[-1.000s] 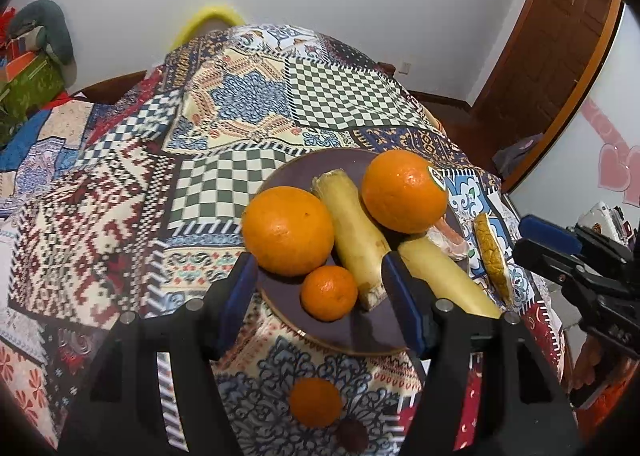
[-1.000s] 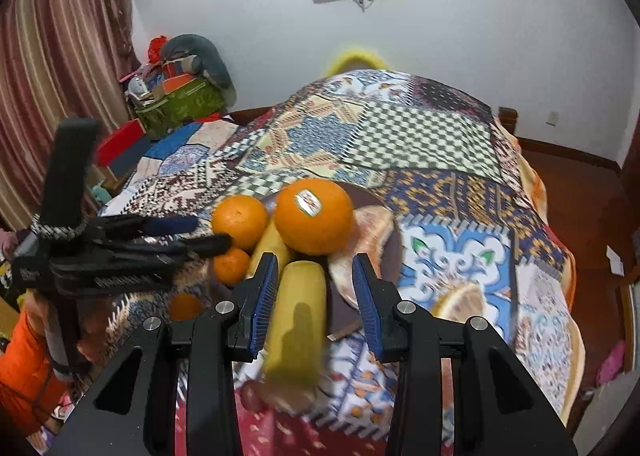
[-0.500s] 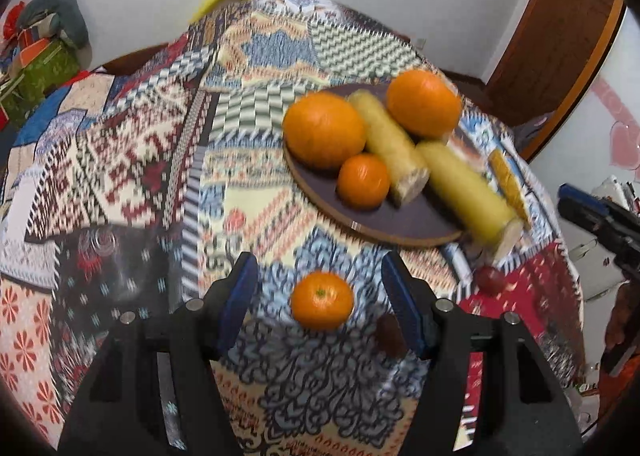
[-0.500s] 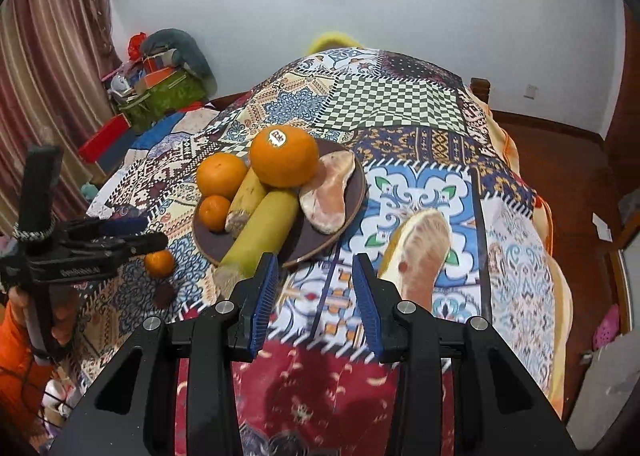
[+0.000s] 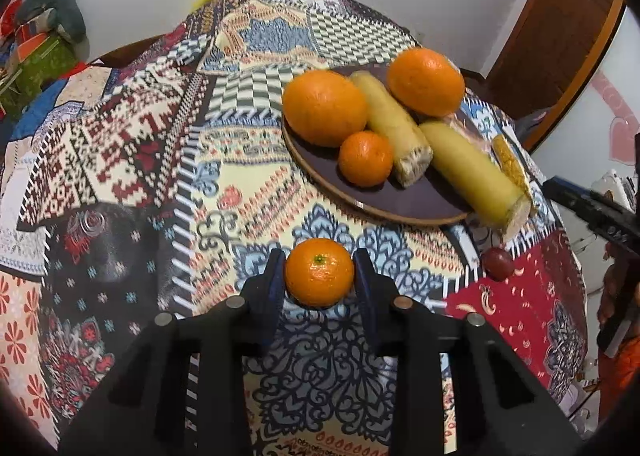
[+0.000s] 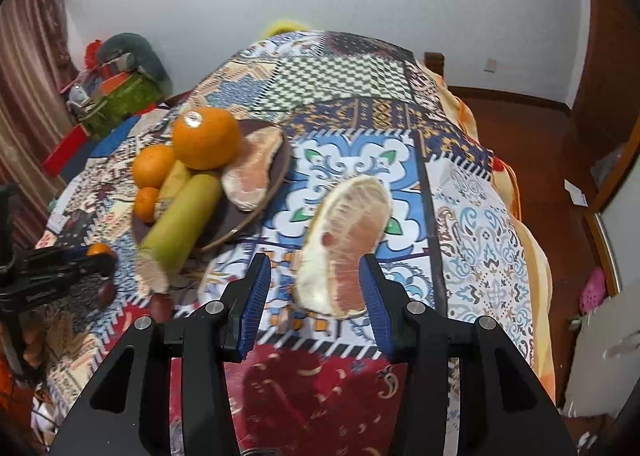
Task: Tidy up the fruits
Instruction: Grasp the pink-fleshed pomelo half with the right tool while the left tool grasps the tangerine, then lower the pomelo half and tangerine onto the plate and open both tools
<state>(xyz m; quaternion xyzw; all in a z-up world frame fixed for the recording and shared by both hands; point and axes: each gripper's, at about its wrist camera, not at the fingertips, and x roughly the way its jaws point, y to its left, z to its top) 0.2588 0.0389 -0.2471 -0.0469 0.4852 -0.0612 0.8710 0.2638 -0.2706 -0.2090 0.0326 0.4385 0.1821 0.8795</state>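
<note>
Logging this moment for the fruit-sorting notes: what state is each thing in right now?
Left gripper: shut on the small tangerine.
Small tangerine: off the plate, between the pads.
Right gripper: open, around the pomelo wedge.
Pomelo wedge: peeled, lying on the cloth.
Plate: loaded with oranges and long yellow fruits.
Second pomelo wedge: on the plate.
Grape: loose on the cloth.

A patterned patchwork cloth (image 5: 160, 144) covers the counter, matt and woven-looking. The mandarin (image 5: 319, 272) has glossy, finely dimpled peel. The plate (image 5: 384, 200) is smooth and dark with a paler rim. The pomelo segment (image 6: 344, 240) shows pulpy flesh under dull membrane. The gripper pads (image 6: 256, 300) are ribbed blue, on matt black plastic.
</note>
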